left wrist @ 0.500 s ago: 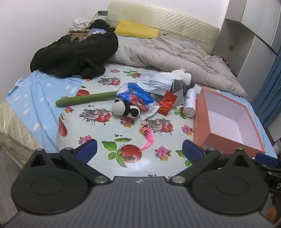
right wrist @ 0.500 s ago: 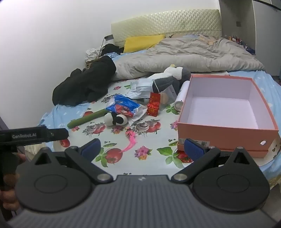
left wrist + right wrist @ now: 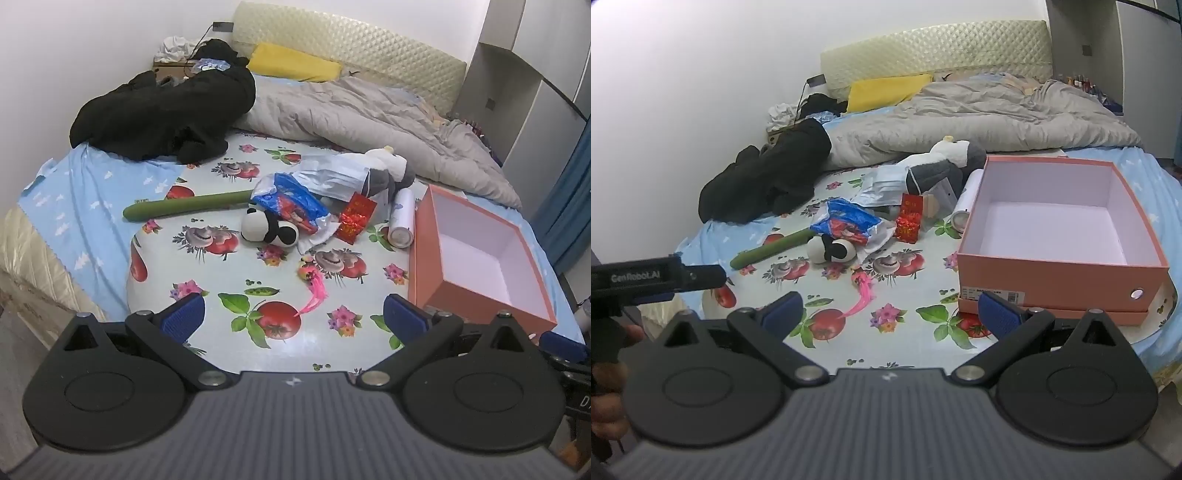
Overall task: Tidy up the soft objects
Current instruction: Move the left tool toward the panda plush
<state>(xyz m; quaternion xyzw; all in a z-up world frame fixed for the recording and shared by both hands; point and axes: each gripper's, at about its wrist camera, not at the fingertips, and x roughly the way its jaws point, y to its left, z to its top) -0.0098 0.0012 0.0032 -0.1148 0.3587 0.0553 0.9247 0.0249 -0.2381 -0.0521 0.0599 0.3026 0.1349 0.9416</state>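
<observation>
Cucumber plush (image 3: 188,207), long axis left-right, lies beside one panda plush (image 3: 269,229); one box (image 3: 476,254) gapes; left tongs (image 3: 294,320) and right tongs (image 3: 891,310) apart.

"GenRobot.AI" on black left gripper body (image 3: 646,276). Shoebox (image 3: 1056,273) barcode label, red packet (image 3: 908,218) print: illegible.

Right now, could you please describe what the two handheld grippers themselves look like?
Both the left gripper and right gripper look alike: ribbed dark-grey body, two round black discs, black linkage arms with silver pivots, blue textured pads. The left one's side reads "GenRobot.AI" in the right wrist view.
</observation>
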